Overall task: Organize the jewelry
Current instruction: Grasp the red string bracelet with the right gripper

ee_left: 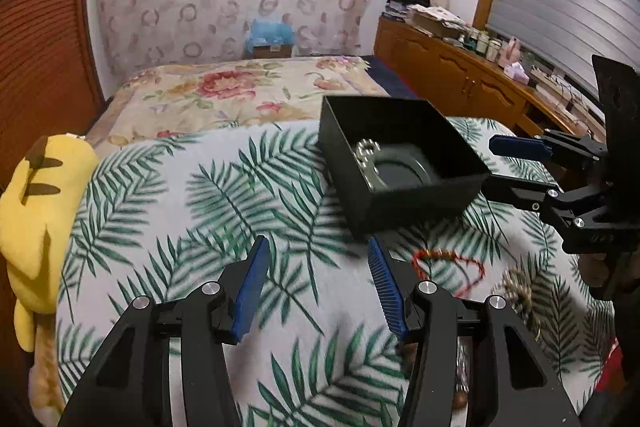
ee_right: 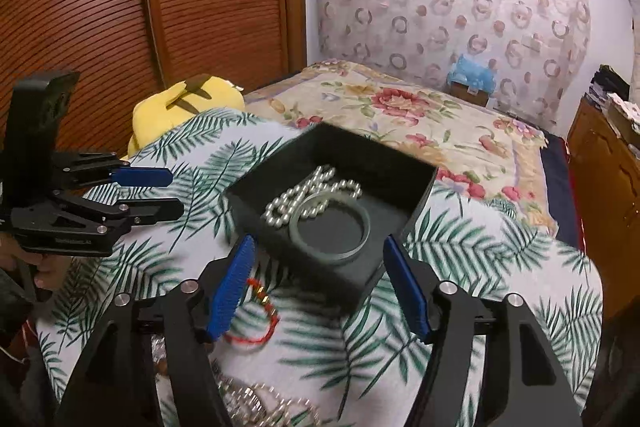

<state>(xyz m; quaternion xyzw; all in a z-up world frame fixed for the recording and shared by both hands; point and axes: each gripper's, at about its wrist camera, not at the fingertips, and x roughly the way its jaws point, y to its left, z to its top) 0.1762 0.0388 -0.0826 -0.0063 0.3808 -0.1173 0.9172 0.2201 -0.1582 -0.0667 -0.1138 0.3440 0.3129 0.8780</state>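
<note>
A black open box [ee_right: 394, 163] [ee_left: 360, 131] sits on a palm-leaf cloth. Inside lie a pearl necklace [ee_right: 308, 193] [ee_left: 366, 151] and a grey-green bangle [ee_right: 330, 227] [ee_left: 400, 169]. A red string bracelet [ee_right: 260, 315] [ee_left: 448, 269] lies on the cloth in front of the box. A pale chain heap [ee_right: 260, 403] [ee_left: 520, 293] lies nearer. My left gripper [ee_left: 318, 285] [ee_right: 170, 191] is open and empty, left of the box. My right gripper [ee_right: 320, 287] [ee_left: 494, 161] is open and empty, just before the box.
A yellow plush toy [ee_left: 40, 203] [ee_right: 192, 99] lies at the cloth's left edge. A floral bedspread [ee_left: 240, 91] stretches behind. A wooden cabinet [ee_left: 460, 75] with clutter stands at the right, a slatted wooden door [ee_right: 120, 7] at the left.
</note>
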